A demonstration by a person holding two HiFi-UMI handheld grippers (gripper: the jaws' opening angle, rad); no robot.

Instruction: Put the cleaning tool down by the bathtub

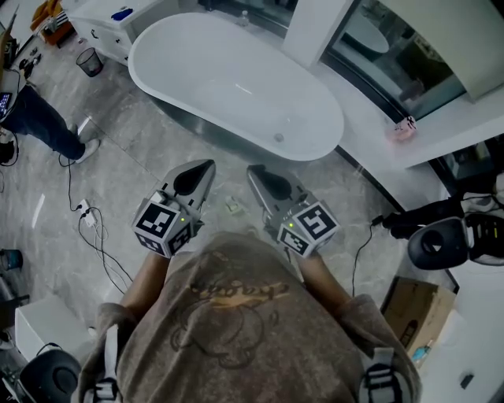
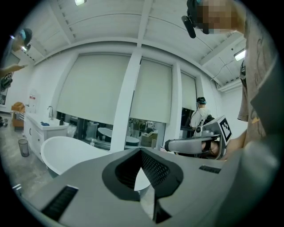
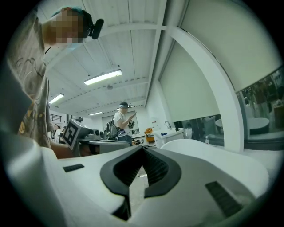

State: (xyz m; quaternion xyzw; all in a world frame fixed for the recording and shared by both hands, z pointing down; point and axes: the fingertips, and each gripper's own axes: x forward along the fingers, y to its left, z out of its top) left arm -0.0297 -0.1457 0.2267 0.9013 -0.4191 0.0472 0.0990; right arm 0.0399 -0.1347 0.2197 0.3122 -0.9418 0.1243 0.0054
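The white oval bathtub stands on the grey marble floor ahead of me. It also shows as the bathtub at the lower left of the left gripper view and the bathtub in the right gripper view. My left gripper and right gripper are held side by side close to my chest, pointing toward the tub. In its own view the left gripper has its jaws together with nothing between them, and so does the right gripper. A small pale object lies on the floor between them; what it is I cannot tell.
A mesh waste bin and a white cabinet stand left of the tub. Cables trail over the floor at left, near a person's legs. A cardboard box and black equipment sit at right. A pink item rests on the ledge.
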